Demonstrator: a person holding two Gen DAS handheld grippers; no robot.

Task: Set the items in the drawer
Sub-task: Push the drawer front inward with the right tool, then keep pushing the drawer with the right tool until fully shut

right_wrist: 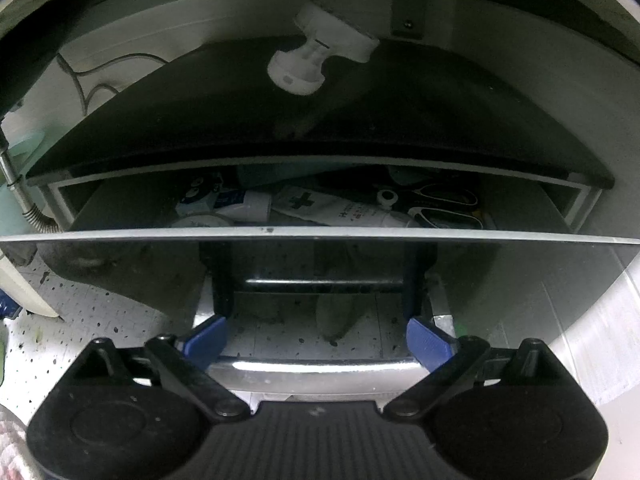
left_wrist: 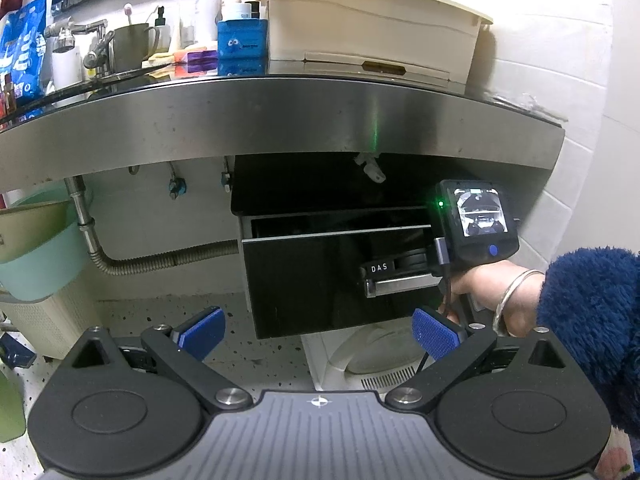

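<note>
The right gripper (right_wrist: pixel 316 338) was spread wide and held nothing, its 2 blue pads (right_wrist: pixel 426 342) standing either side of the chrome handle (right_wrist: pixel 320 366) on the drawer (right_wrist: pixel 320 236) front. The bar ran from 9 o'clock to 3 o'clock straight across the gap between the pads, right up against them, though I could not tell whether either pad touched it. That crosswise lie is what the next move likely turns on: a grip or a hook on the bar, then a pull or push along the slide. The right hand was far nearer the handle than the left.

Beyond the glossy black front, at 12 o'clock, the drawer stood partly open and already held things: a white tube (right_wrist: pixel 340 210) with a dark cross and small red print too fine to read, a white-capped tube (right_wrist: pixel 244 204) beside it at 10 o'clock, and what looked like scissors (right_wrist: pixel 444 206) at 1 o'clock.

The left gripper (left_wrist: pixel 320 332) hung back, also wide open and empty (no item for the drawer was carried by either tool). From it the drawer (left_wrist: pixel 332 276) lay at 12 o'clock, with the right hand's tool (left_wrist: pixel 476 224) at 2 o'clock showing the letters "DAS" near its front. Farther off on the counter (left_wrist: pixel 280 108) stood a blue box (left_wrist: pixel 242 38) and a cream bin (left_wrist: pixel 368 20); their print was unreadable.
</note>
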